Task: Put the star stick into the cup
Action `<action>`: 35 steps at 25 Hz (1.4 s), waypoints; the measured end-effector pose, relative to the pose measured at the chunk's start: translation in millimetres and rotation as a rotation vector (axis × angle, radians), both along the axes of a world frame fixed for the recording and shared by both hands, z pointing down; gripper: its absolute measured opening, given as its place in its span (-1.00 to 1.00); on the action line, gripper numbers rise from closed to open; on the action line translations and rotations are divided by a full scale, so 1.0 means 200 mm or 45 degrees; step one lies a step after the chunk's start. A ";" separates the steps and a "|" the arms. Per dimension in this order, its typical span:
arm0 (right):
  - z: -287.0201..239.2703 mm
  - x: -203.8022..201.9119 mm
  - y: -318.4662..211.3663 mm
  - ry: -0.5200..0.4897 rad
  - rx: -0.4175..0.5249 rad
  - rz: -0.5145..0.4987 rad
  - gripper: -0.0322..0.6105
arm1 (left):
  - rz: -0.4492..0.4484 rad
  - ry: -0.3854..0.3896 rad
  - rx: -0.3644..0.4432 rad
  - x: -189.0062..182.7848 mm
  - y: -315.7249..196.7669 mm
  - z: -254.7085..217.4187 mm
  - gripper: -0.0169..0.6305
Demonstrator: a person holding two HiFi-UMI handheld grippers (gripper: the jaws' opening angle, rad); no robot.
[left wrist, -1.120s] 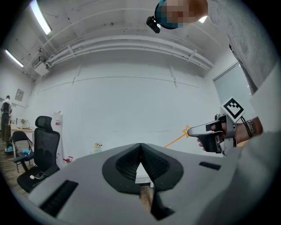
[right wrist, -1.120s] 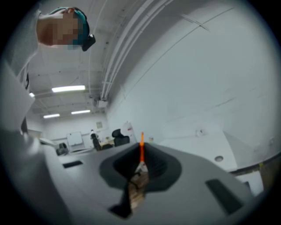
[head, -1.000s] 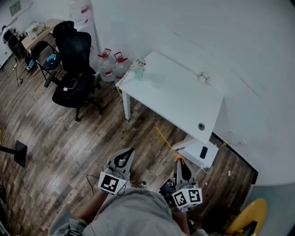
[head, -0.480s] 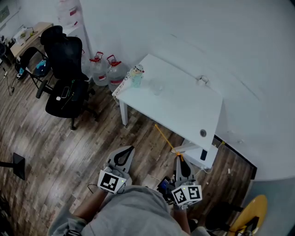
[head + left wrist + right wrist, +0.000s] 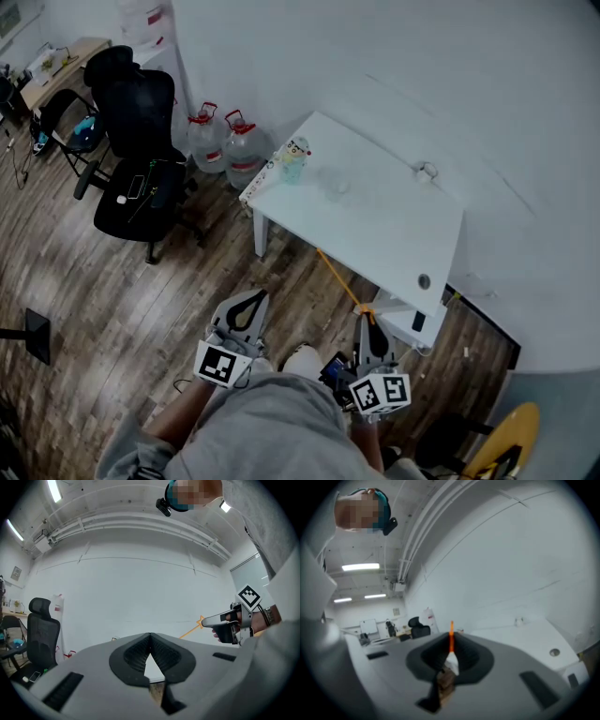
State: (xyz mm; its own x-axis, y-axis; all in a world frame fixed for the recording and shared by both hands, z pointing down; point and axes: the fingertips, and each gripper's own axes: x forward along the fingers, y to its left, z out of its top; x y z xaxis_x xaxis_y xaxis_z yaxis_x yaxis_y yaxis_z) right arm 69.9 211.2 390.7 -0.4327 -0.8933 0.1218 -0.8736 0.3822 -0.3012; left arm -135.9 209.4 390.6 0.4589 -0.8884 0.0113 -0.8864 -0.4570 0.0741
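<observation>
While right tool point(image 5: 367, 321) pinched star stick point(image 5: 337, 277), shaft aimed roughly toward cup point(image 5: 335, 185) far ahead on worktop point(image 5: 398, 239) | left tool point(image 5: 247, 307) closed, empty

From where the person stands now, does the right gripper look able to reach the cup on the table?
Probably not yet. The right gripper, shut on the stick, is over the floor short of the table, and the cup stands well in on its top. Nothing blocks the way.
</observation>
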 end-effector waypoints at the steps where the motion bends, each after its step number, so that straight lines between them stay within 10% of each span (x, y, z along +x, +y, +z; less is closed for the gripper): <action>1: 0.00 -0.01 -0.02 0.006 0.000 -0.004 -0.76 | -0.003 -0.002 -0.004 -0.01 -0.01 0.01 -0.86; 17: 0.03 -0.16 -0.49 -0.014 -0.006 -0.112 -0.76 | -0.127 -0.027 -0.019 -0.17 -0.34 0.03 -0.86; 35: 0.02 0.00 -1.20 -0.029 -0.021 -0.246 -0.76 | -0.220 -0.060 -0.011 0.07 -0.97 -0.04 -0.86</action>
